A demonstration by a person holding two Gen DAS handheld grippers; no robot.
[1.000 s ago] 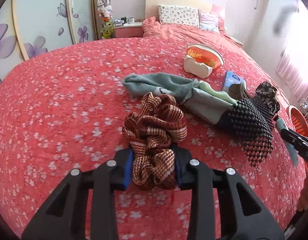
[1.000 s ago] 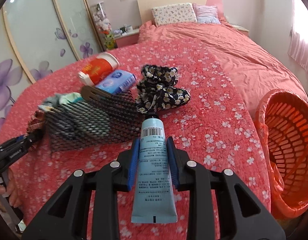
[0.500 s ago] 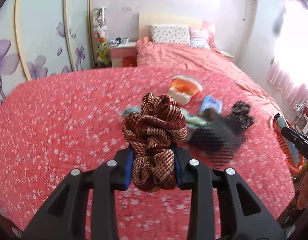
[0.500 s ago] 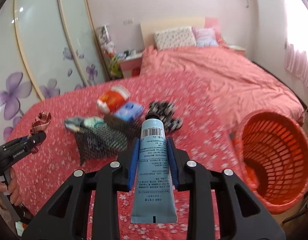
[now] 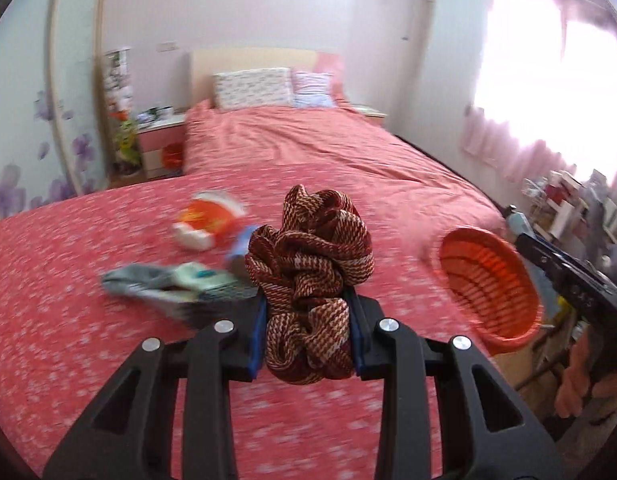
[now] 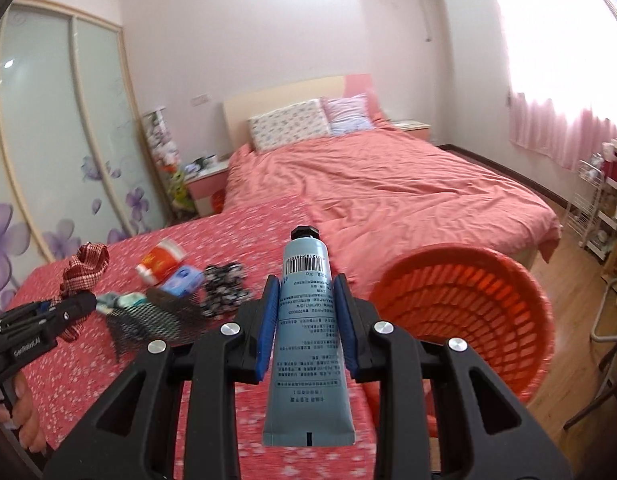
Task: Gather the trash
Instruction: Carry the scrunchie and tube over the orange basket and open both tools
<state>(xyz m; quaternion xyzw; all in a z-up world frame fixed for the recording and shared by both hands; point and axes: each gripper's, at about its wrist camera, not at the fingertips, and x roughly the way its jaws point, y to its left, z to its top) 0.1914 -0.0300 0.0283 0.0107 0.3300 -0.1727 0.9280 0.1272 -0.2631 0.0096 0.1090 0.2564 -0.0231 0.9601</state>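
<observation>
1. The right gripper [image 6: 307,322] is clamped on a blue tube [image 6: 307,340], cap pointing away. The tube stands clear of the bed, held in the air.
2. The left gripper [image 5: 307,322] is clamped on a bunched red woven cloth [image 5: 310,276], also held up off the bed.
3. The step in hand looks like the carry: both pieces are picked up and are on their way to the basket [image 6: 464,312].
4. The orange basket stands just beside the bed's edge, to the right of the tube in the right wrist view, its mouth open toward the camera. In the left wrist view it lies further right, near the right gripper's body.
5. The next move, as I judge it, calls for bringing each gripper over the basket's mouth before its jaws part. The tube is nearer and should go first. The cloth is loose and may snag on a finger, so the jaws should part wide.
6. Further off on the bed [image 6: 248,232] lie a black net [image 6: 156,320], a spotted cloth [image 6: 224,284], a blue pack [image 6: 182,278] and a red cup [image 6: 162,262], not yet collected.
</observation>
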